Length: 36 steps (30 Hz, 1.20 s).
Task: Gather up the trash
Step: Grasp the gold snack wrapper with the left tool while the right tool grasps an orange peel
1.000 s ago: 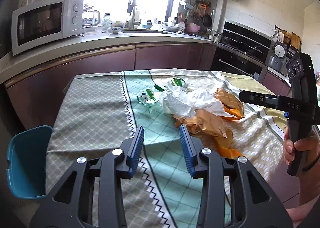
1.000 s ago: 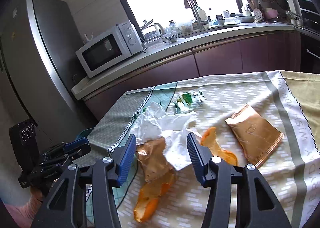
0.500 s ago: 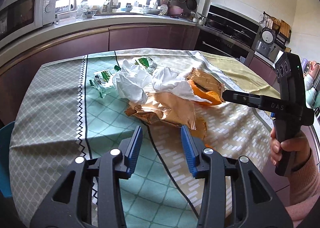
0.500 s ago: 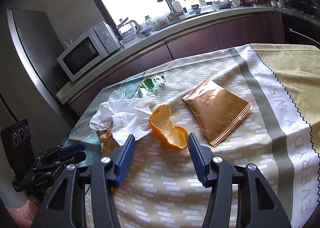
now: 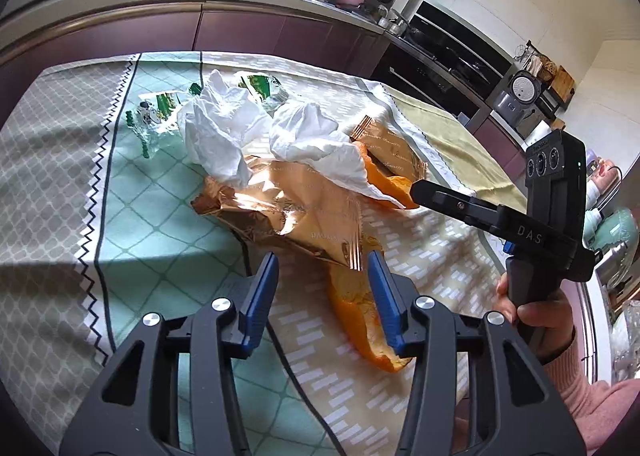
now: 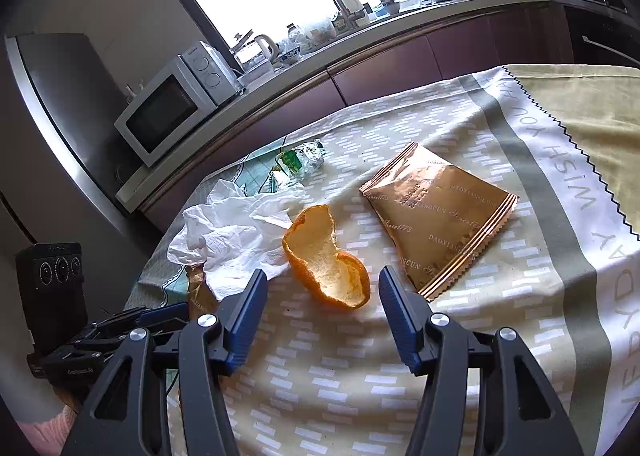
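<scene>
The cloth-covered counter (image 6: 460,356) carries the trash in one loose heap, nothing collected yet. Largest is the crumpled white tissue (image 6: 236,232), at ten o'clock from the right hand-held gripper (image 6: 322,296); next the flat gold snack packet (image 6: 440,216) at one o'clock, then the curled orange peel (image 6: 326,256) dead ahead at twelve. The step in hand looks like the approach to a first pick. The right jaws stand apart and empty, the peel just beyond the tips. The left hand-held gripper (image 5: 322,276) (jaws opening, nothing pressed between them) hovers over a second peel strip (image 5: 360,320) and a crumpled gold wrapper (image 5: 296,212). Next calls for lowering until the pads straddle the peel's rim, then closing gently.
</scene>
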{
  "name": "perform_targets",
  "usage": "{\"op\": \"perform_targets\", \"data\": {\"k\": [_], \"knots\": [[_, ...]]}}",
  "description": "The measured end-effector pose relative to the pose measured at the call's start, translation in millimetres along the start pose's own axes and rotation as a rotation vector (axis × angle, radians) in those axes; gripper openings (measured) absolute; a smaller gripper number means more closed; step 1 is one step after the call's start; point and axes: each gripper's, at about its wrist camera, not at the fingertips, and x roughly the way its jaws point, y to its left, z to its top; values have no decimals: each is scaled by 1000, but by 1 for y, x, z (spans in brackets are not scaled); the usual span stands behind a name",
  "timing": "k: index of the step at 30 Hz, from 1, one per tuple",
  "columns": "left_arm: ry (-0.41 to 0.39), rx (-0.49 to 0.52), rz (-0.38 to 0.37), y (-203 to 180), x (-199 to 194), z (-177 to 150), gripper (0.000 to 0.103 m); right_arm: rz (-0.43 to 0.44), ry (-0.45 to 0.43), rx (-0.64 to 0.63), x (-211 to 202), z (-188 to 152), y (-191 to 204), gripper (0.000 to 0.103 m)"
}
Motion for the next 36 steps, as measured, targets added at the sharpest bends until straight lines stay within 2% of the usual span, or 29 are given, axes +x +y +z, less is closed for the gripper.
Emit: {"op": "perform_targets", "data": {"k": [6, 8, 10, 11, 15, 17, 19, 20, 25, 26, 36], "knots": [[33, -99, -46, 10, 17, 7, 44, 6, -3, 1, -1, 1, -2, 56], [41, -140, -68, 16, 21, 10, 34, -1, -1, -1, 0, 1, -2, 56], [57, -173, -88, 21, 26, 12, 16, -4, 3, 1, 1, 2, -3, 55], [64, -187, -85, 24, 28, 11, 12, -7, 4, -1, 1, 2, -2, 55], [55, -193, -85, 24, 28, 7, 6, -12, 26, -7, 5, 2, -2, 50], [44, -180, -79, 20, 24, 6, 5, -13, 39, -7, 7, 2, -2, 45], [32, -159, -67, 15, 18, 5, 5, -7, 46, -5, 8, 1, -2, 37], [28, -152, -61, 13, 15, 3, 4, -4, 50, -2, 8, 0, -3, 29], [2, -117, -42, 8, -6, -5, 2, 16, 40, 10, 2, -2, -4, 17], [-2, -114, -42, 9, -10, -6, 2, 18, 38, 11, 1, -3, -4, 10], [-43, -105, -2, 31, -54, -26, 2, 31, 20, 10, -14, -9, -2, 8]]}}
